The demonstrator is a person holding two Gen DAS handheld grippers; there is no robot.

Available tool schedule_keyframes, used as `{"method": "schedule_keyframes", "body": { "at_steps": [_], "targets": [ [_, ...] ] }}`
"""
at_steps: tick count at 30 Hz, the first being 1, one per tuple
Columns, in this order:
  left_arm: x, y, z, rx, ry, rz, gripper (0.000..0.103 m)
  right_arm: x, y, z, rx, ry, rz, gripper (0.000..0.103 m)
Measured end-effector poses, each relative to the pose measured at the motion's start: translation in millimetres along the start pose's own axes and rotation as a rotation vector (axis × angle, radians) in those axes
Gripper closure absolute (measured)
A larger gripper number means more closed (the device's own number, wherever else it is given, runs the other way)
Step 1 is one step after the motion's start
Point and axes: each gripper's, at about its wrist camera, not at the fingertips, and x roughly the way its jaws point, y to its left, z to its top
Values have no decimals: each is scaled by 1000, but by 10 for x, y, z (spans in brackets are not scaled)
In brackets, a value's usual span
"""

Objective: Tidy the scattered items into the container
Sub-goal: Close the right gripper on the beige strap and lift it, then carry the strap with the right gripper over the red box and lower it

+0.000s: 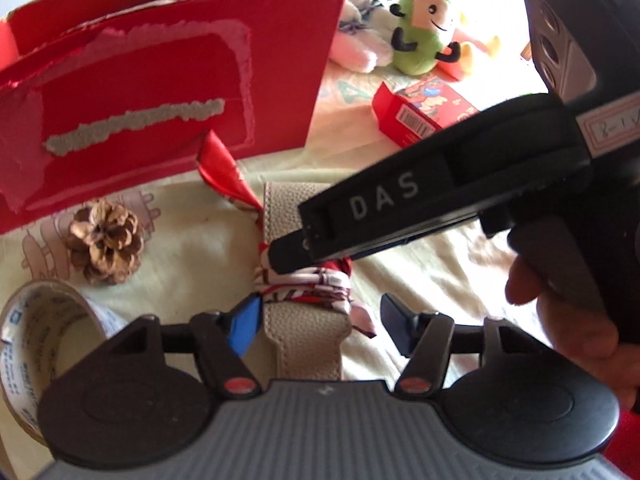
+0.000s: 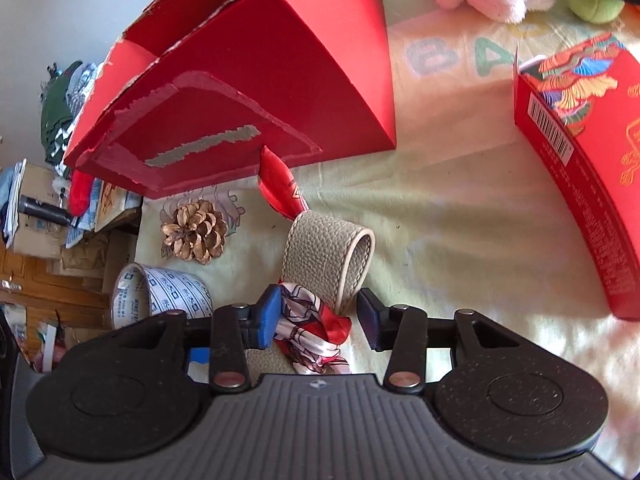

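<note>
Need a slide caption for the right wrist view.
Open right tongs straddle scarf-wrapped beige strap before red box.

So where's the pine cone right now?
The pine cone lies on the cream cloth, left in both views, between the red box and tape roll.

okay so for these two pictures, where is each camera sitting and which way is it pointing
Left wrist view: rides the left tongs, tilted down at the beige strap with its tied scarf; the right tongs and a hand cross the frame.
Right wrist view: rides the right tongs, tilted down at the same strap; only its own fingers show.
Both share the red box, pine cone and tape roll.
</note>
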Motion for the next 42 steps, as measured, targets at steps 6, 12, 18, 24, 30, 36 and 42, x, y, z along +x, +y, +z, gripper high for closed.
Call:
{"method": "schedule_keyframes", "body": {
  "at_steps": [6,12,18,24,30,36,42],
  "targets": [
    [-31,0,12,-3,1,-4,58,-31,79,21,-57,-16,-38,63],
    [-227,-7,56,0,-24,-69,58,-336,70,10,-56,-68,-22,75],
    [-622,-136,227,61,-125,-119,58,-845,169,28,-71,-179,3,77],
    [-1040,-215,644,126,-256,-148,58,-1376,430,205,-132,-331,9,78],
    [-1306,-28,1330,191,-345,-96,58,-1620,753,719,-257,-481,2,78],
    [-1175,327,1923,166,-335,-27,58,-1407,989,1288,-319,-528,-12,79],
    [-681,750,2065,90,-201,-1,59,-833,1024,1603,-329,-394,-67,79]
  ]
}}
